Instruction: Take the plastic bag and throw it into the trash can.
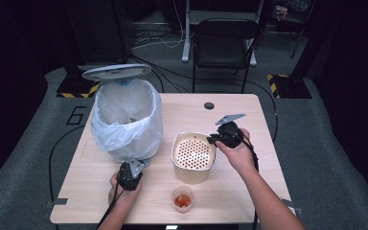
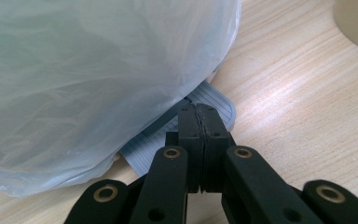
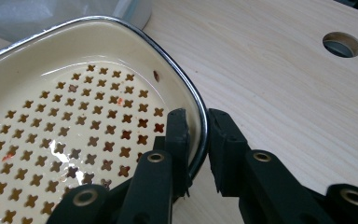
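High view: a cream strainer basket (image 1: 193,157) with a perforated floor stands right of the table's (image 1: 249,187) middle, and the right gripper (image 1: 214,139) grips its right rim. To its left stands a pedal bin (image 1: 127,120) lined with a white bag, lid up; the left gripper (image 1: 141,164) sits at its near foot. A small cup (image 1: 182,199) of reddish food stands near the near edge.

Left gripper view: the left gripper (image 2: 199,116) has its jaws pressed together, tip resting on the bin's grey ribbed pedal (image 2: 219,103) under the bag (image 2: 98,79).

Right gripper view: the right gripper (image 3: 196,135) is clamped on the basket rim (image 3: 204,122), one jaw inside, one outside.
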